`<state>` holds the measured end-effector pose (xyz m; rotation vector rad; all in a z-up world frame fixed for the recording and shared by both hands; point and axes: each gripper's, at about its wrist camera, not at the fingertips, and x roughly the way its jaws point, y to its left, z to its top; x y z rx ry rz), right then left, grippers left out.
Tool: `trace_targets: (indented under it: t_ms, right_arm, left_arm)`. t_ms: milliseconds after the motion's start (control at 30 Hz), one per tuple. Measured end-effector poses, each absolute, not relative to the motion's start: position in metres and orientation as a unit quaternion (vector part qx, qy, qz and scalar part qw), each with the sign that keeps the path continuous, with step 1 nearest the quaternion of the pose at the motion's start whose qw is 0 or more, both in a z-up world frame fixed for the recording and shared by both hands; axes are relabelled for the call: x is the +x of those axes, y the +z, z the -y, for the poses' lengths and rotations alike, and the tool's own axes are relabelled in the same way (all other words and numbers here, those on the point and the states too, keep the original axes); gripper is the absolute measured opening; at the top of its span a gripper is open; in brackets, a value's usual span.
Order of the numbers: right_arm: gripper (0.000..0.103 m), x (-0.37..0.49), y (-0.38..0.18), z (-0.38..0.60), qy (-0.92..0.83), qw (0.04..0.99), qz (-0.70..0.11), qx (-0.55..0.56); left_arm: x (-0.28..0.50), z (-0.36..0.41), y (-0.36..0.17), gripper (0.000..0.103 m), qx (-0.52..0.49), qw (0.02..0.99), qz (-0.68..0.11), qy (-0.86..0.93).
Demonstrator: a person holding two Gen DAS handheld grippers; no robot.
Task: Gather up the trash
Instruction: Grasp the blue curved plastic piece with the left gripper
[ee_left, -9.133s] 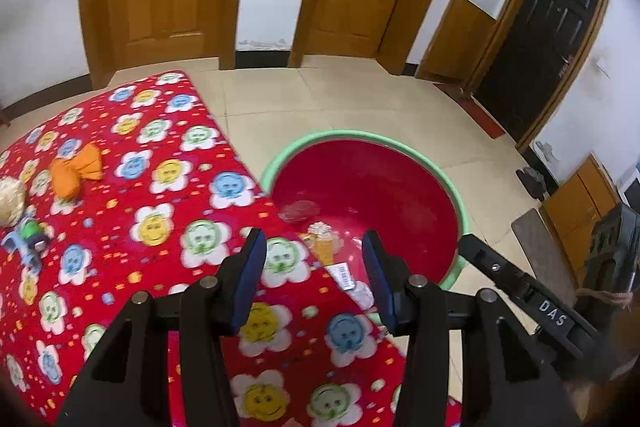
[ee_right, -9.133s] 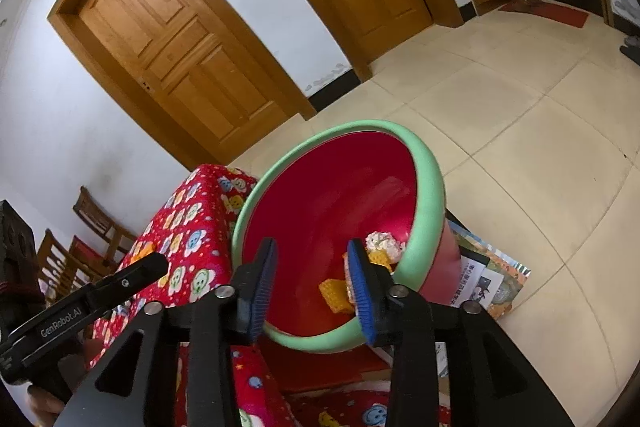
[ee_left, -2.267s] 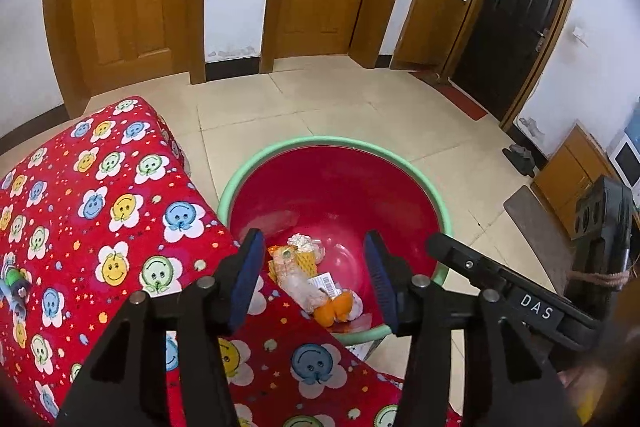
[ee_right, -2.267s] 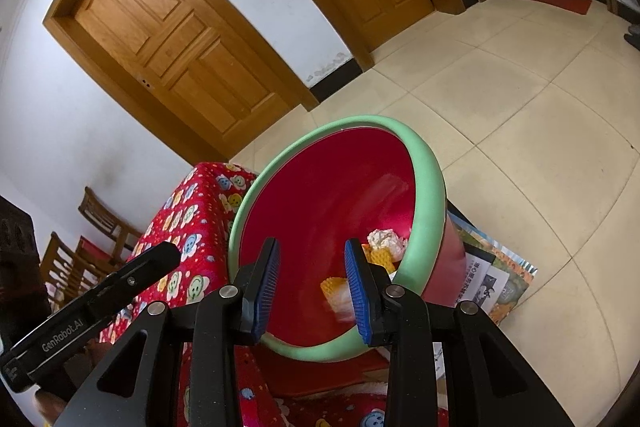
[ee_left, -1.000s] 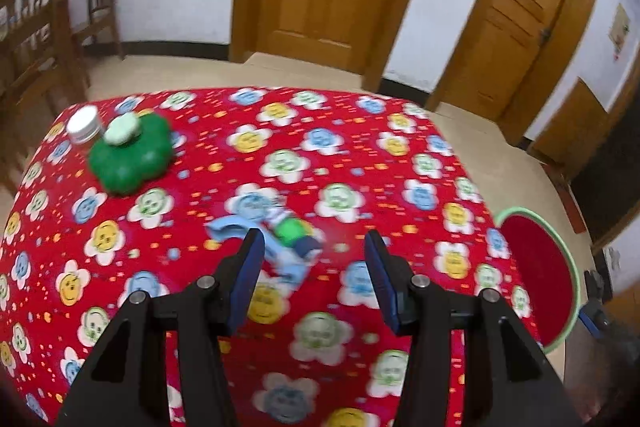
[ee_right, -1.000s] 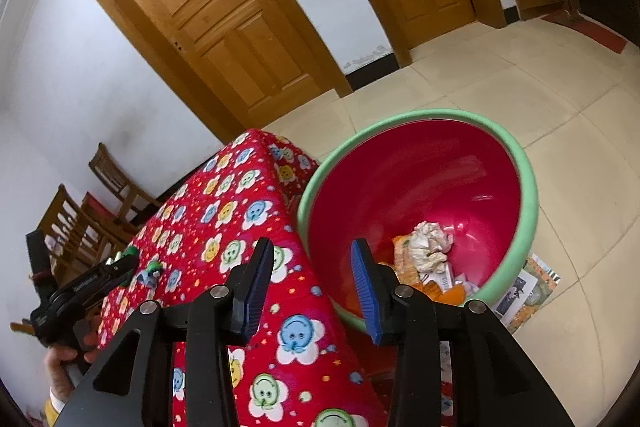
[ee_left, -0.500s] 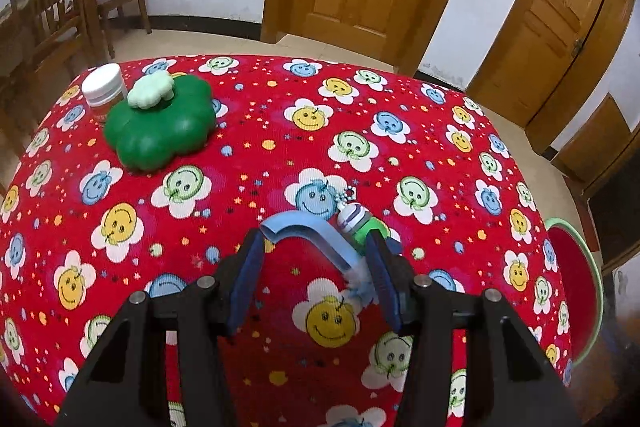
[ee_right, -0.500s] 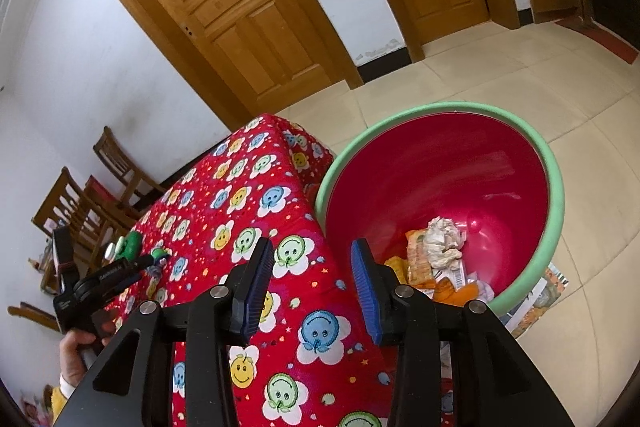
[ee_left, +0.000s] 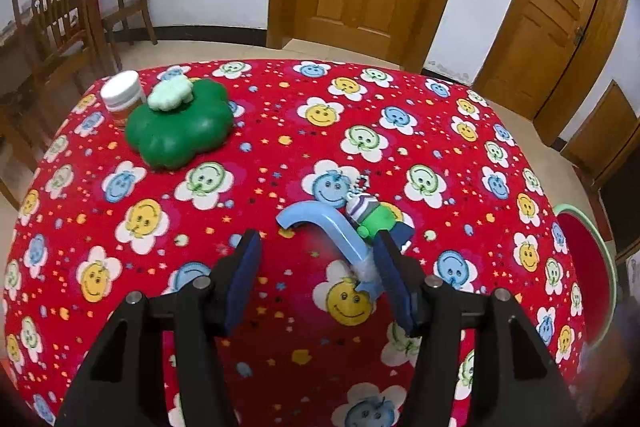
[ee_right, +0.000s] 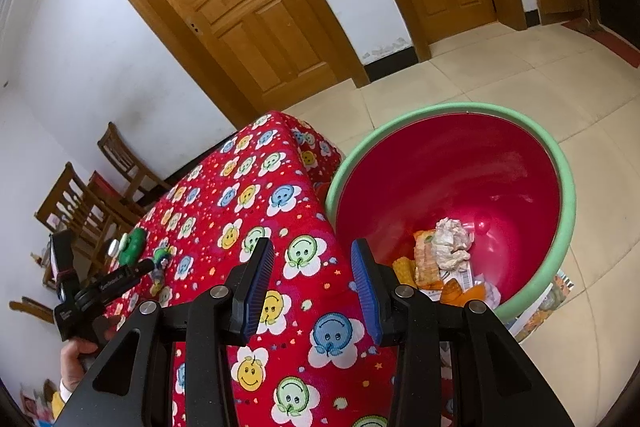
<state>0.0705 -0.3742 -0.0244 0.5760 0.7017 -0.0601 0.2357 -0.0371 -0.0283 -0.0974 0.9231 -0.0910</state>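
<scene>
So the red basin [ee_right: 560,163] sits right beside the table [ee_left: 280,131], handy for dropping trash in. Left gripper [ee_left: 316,267] hangs wide open around the blue hook [ee_left: 332,231] and green toy [ee_left: 374,221]; right gripper [ee_right: 312,279] is open, empty.

Red basin [ee_right: 568,211] holds crumpled trash [ee_right: 450,239] — beside the flowered tablecloth [ee_right: 256,211].

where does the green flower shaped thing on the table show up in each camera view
Left wrist: the green flower-shaped thing lies upper left on the red tablecloth, beside a white-capped jar.
Right wrist: small, far left, past the left gripper's tip.
Shared landmark: the wooden chairs behind it.
</scene>
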Motion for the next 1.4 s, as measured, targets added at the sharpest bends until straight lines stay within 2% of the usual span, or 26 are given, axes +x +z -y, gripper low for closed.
trace_targets:
  t_ms: [233,467,600,833,900,933,1400]
  right_arm:
    - [0.041,0.07,-0.024,0.373,-0.026,0.899,-0.339,0.278]
    - [0.041,0.071,-0.025,0.372,-0.022,0.898,-0.34,0.279]
    - [0.041,0.071,-0.025,0.37,-0.02,0.897,-0.342,0.279]
    - [0.041,0.071,-0.026,0.37,-0.019,0.896,-0.344,0.281]
    - [0.041,0.071,-0.026,0.37,-0.019,0.895,-0.345,0.282]
    - [0.041,0.071,-0.026,0.37,-0.019,0.895,-0.345,0.282]
    - [0.041,0.081,-0.025,0.357,-0.009,0.895,-0.355,0.27]
  left_arm:
    - [0.231,0.023,-0.032,0.06,-0.012,0.892,-0.452,0.004]
    - [0.225,0.003,-0.036,0.06,-0.098,0.88,-0.463,-0.03]
    - [0.215,0.021,-0.029,0.06,-0.099,0.882,-0.453,-0.078]
    - [0.222,0.064,-0.033,0.06,-0.036,0.886,-0.451,-0.098]
    - [0.229,0.07,-0.037,0.056,-0.022,0.887,-0.454,-0.087]
    - [0.23,0.069,-0.038,0.05,-0.019,0.887,-0.454,-0.083]
    - [0.232,0.011,-0.04,0.049,-0.059,0.887,-0.456,-0.036]
